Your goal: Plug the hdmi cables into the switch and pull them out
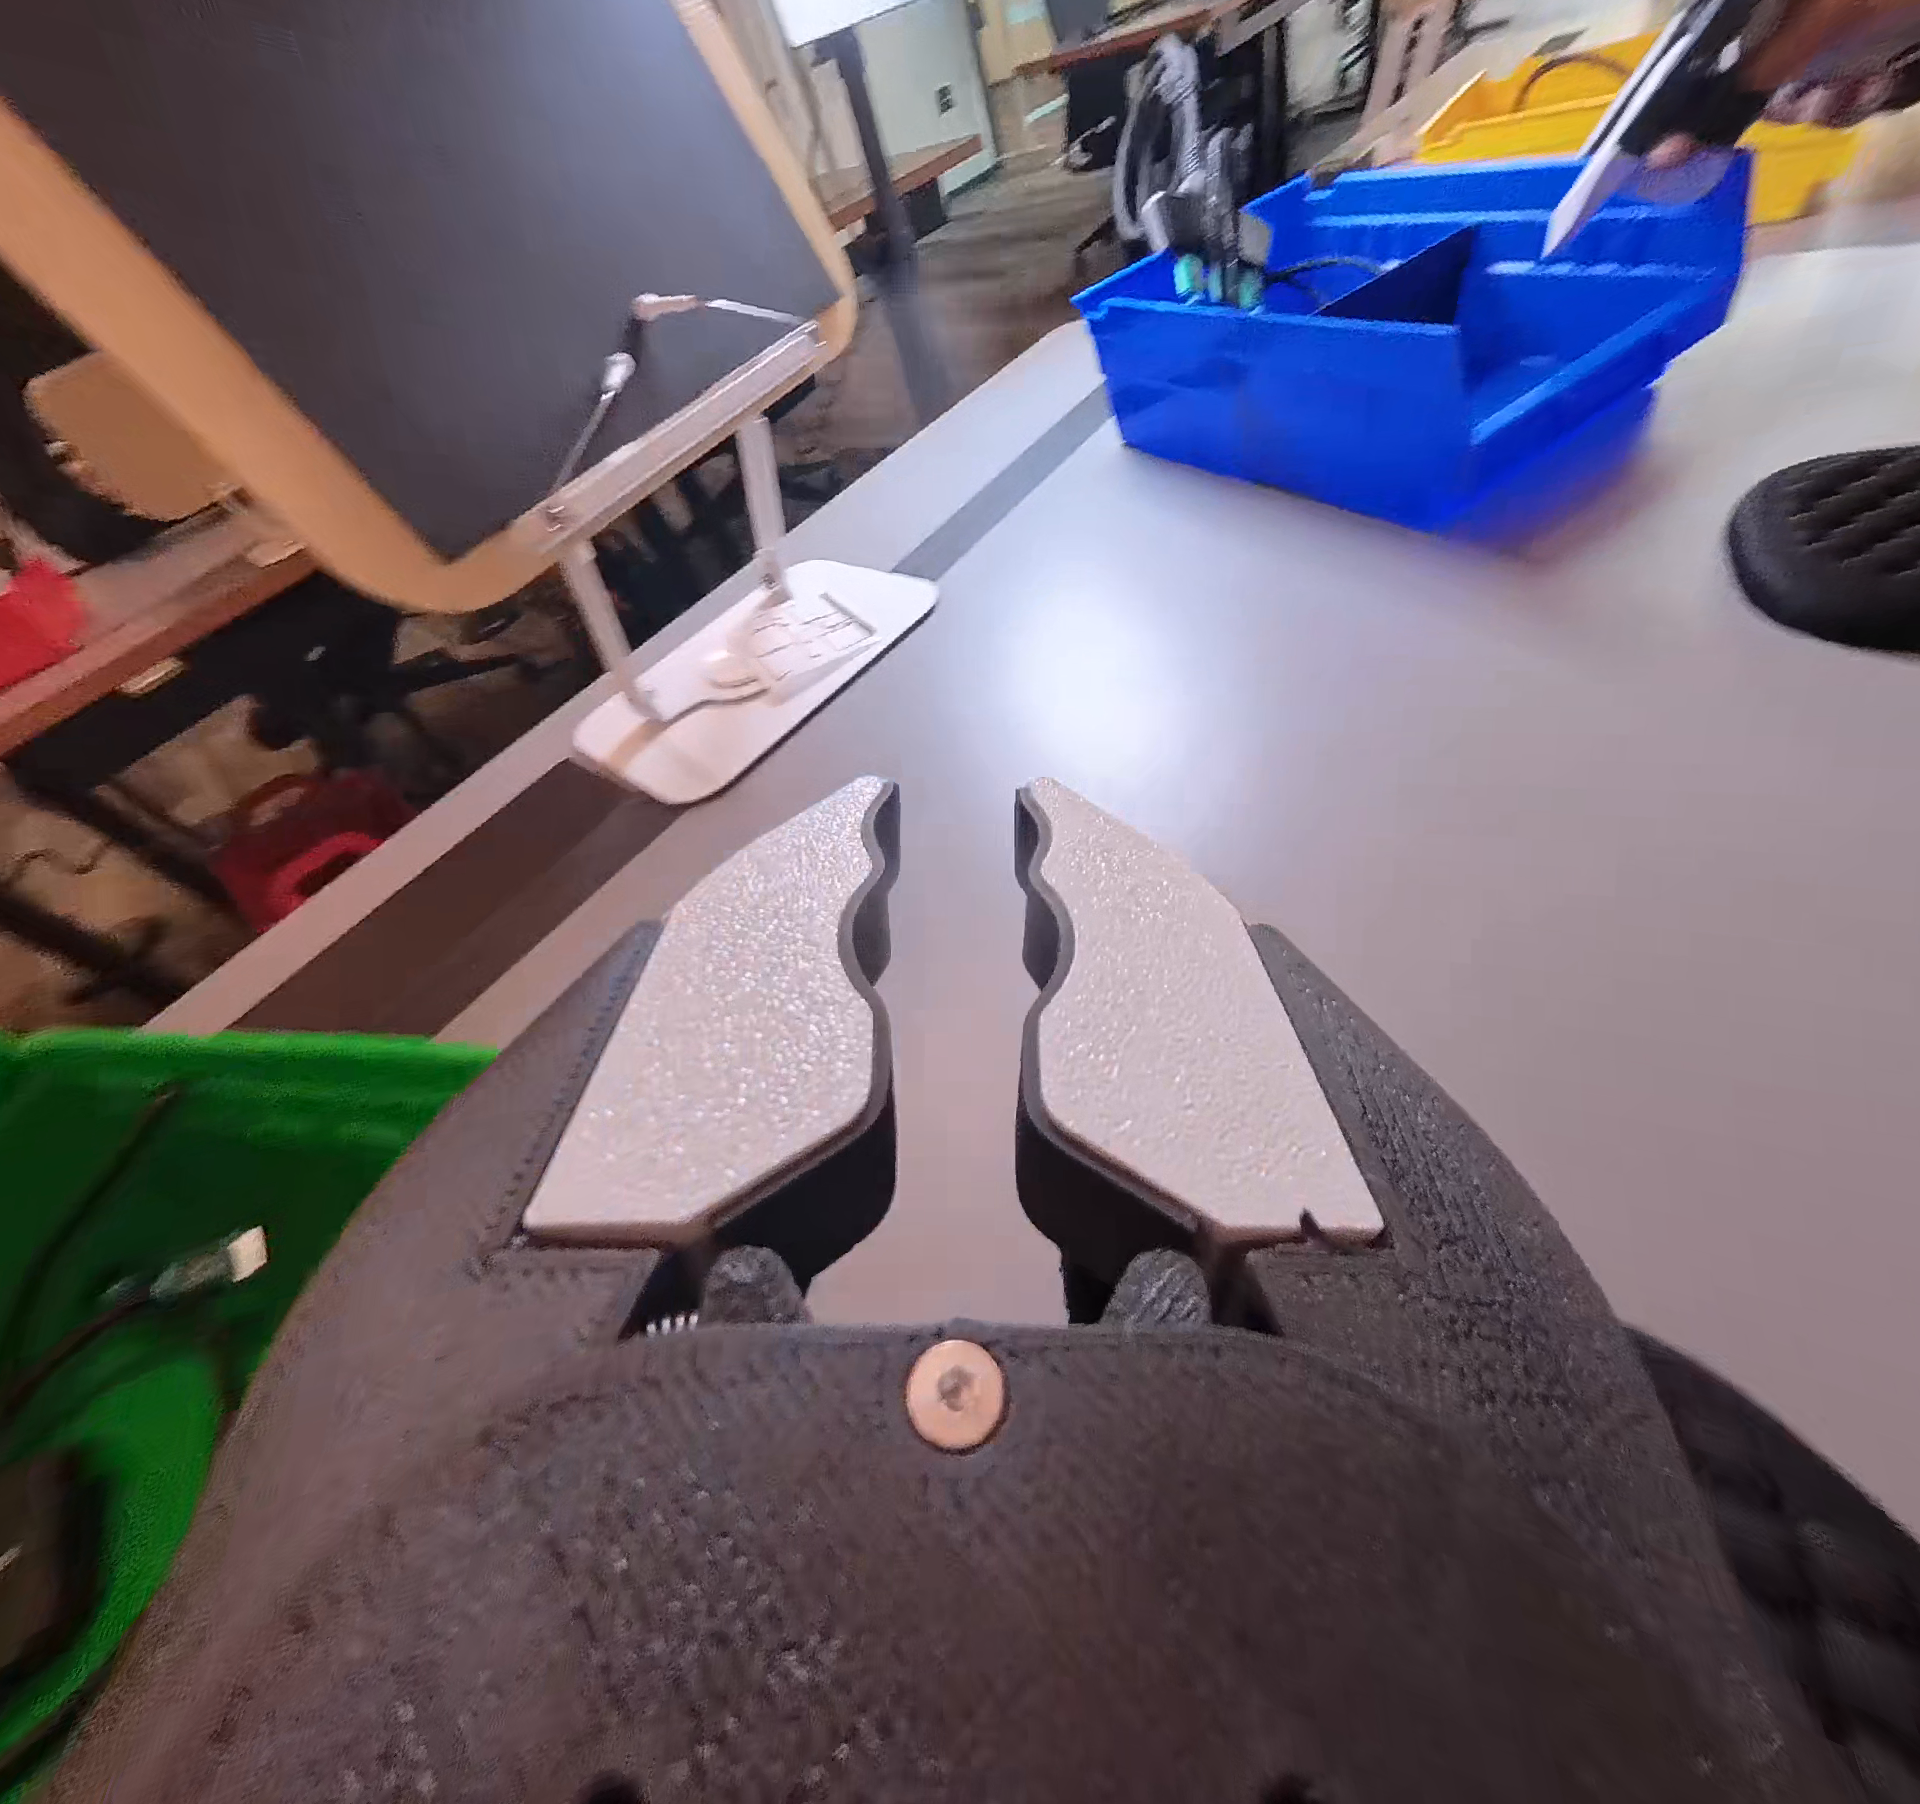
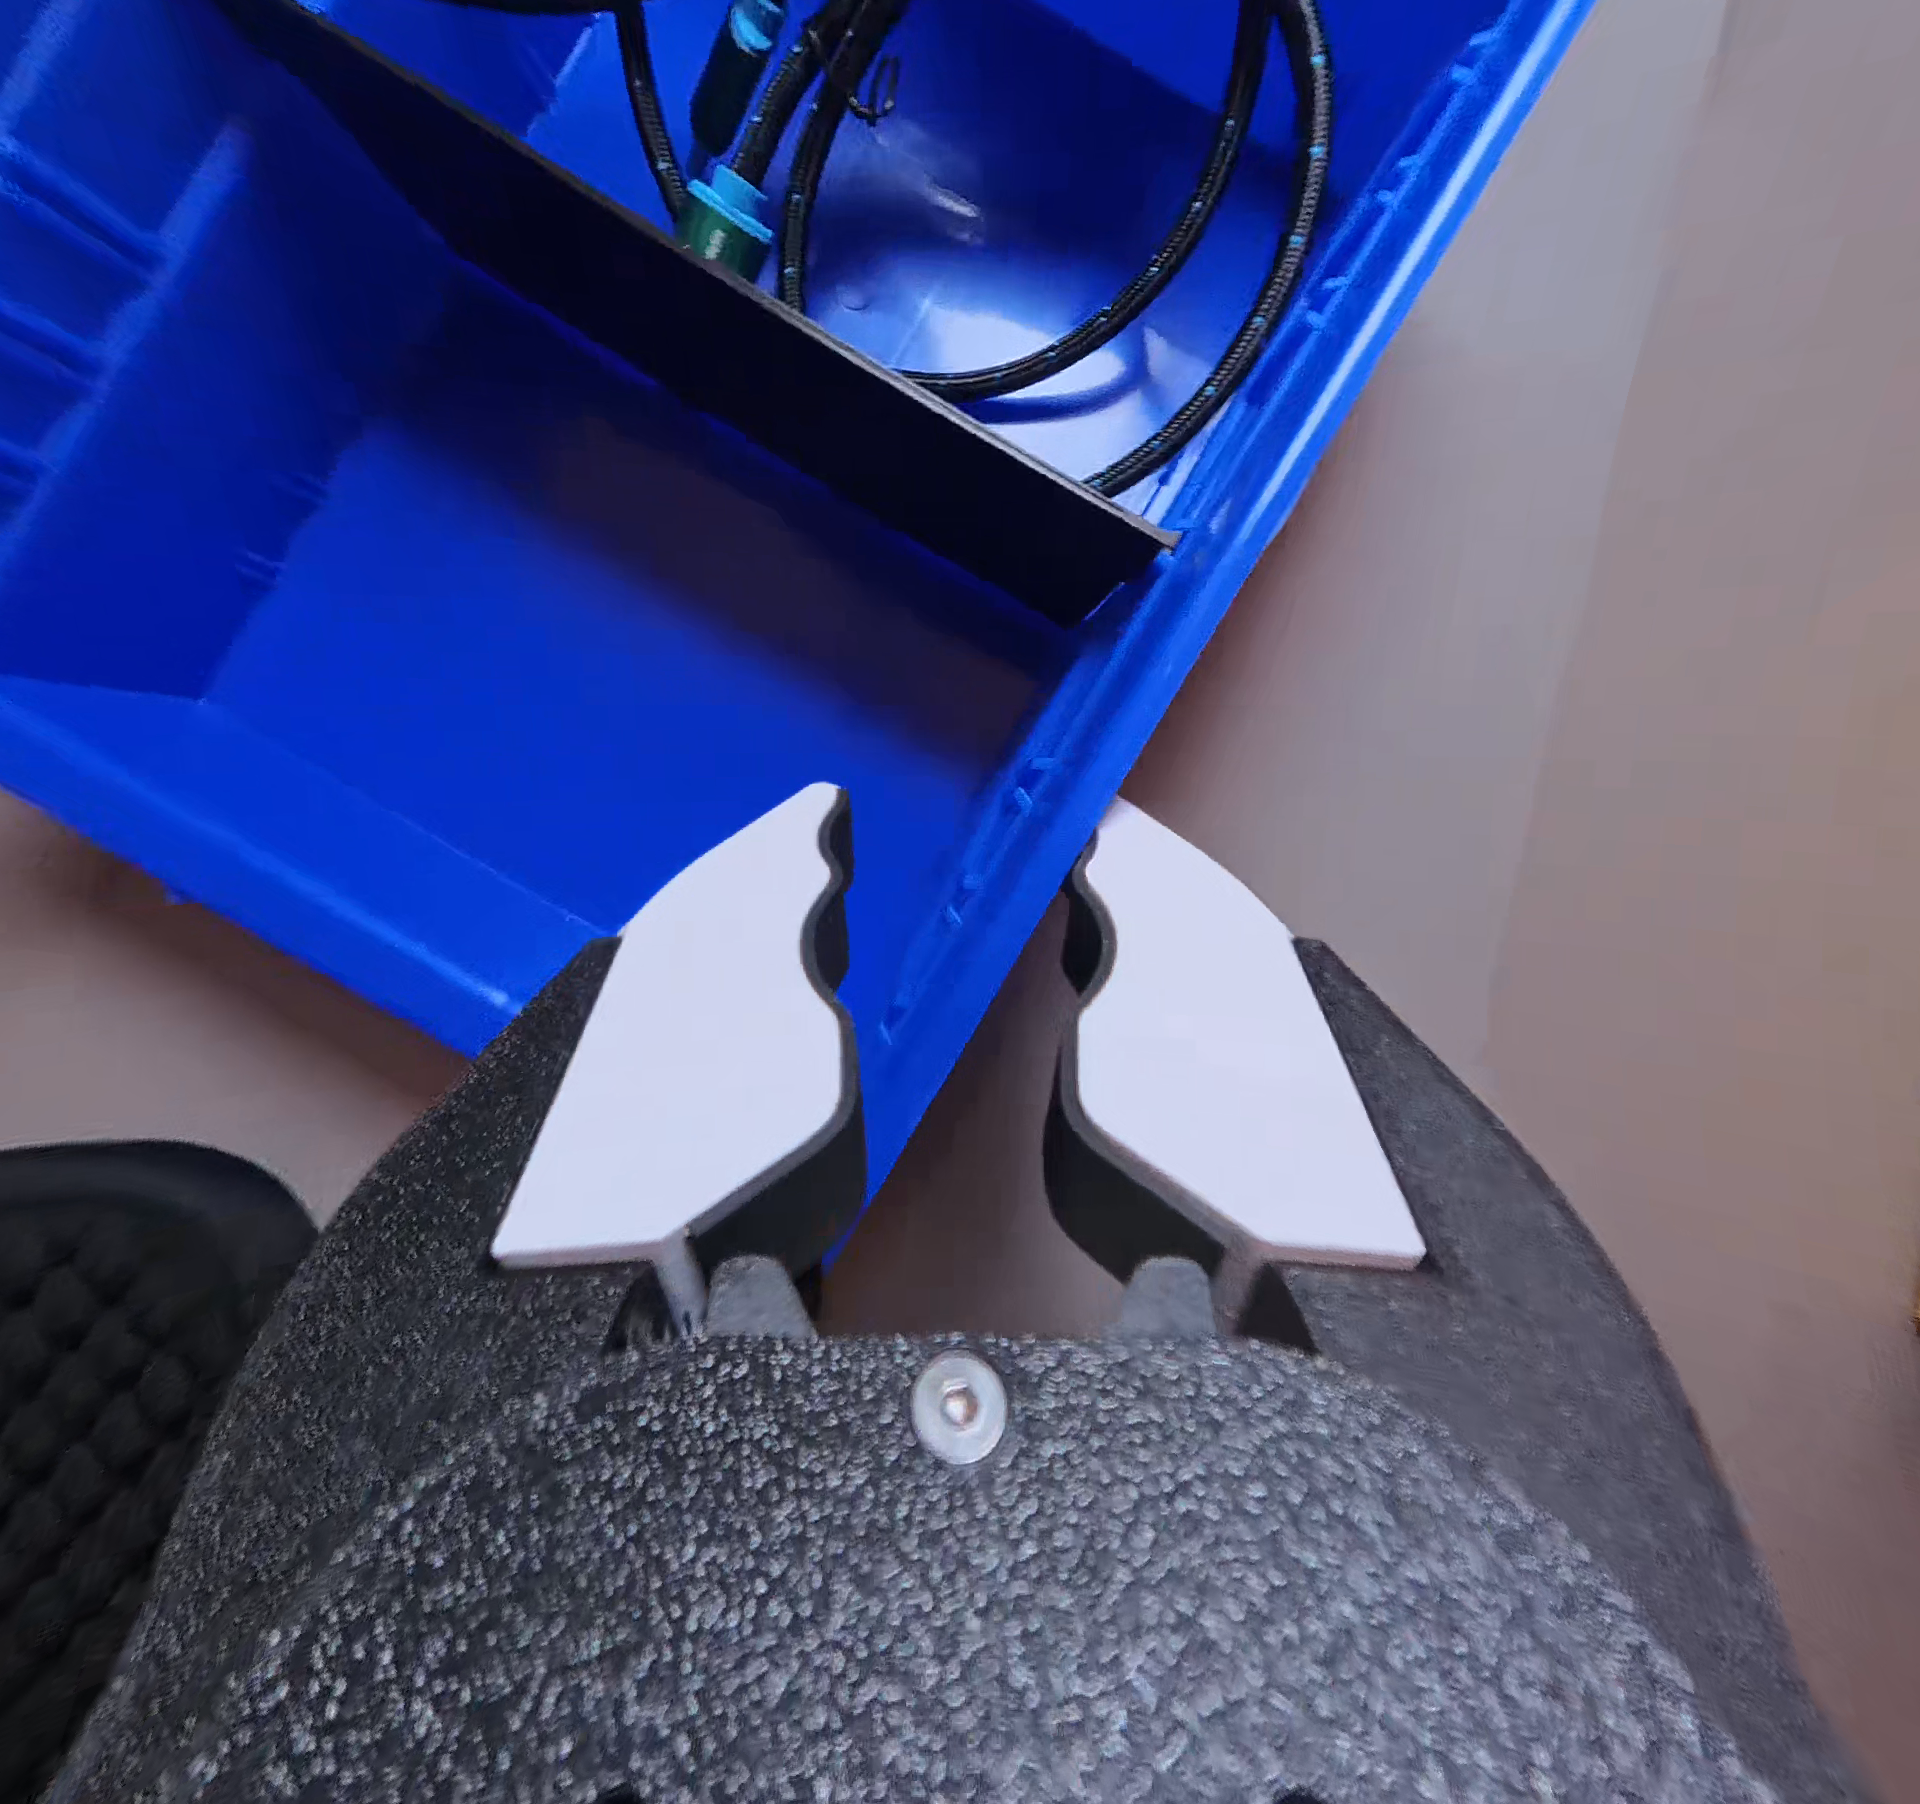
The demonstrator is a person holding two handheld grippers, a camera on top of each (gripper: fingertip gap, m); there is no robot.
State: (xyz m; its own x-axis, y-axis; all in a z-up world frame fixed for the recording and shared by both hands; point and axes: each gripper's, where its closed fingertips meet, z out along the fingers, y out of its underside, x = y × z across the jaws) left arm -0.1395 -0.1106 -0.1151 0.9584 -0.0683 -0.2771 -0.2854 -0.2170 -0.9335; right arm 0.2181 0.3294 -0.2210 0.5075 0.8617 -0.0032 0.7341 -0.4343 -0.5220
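My left gripper (image 1: 956, 798) is open and empty, low over the bare grey table (image 1: 1247, 819). A blue bin (image 1: 1351, 404) stands far ahead to the right, split by a black divider (image 2: 727, 352). Black braided cables (image 2: 1288, 92) with green and teal connectors (image 2: 717, 227) lie in its far compartment. The near compartment (image 2: 582, 591) is bare. My right gripper (image 2: 971, 809) is open at the bin's side wall (image 2: 1226, 549). One finger (image 2: 727, 975) is inside the bin and the other (image 2: 1195, 975) outside, with a gap between the inner pad and the wall. It also shows in the left wrist view (image 1: 1621, 165), above the bin.
A white stand base (image 1: 758, 674) holds a tilted dark panel with a beige frame (image 1: 364, 144) at the table's left edge. A green bin (image 1: 156, 1235) with wires sits at lower left. A black mesh pad (image 1: 1839, 549) lies near the blue bin. A yellow bin (image 1: 1507, 107) is behind. There is about 60 cm between the tips of the two grippers.
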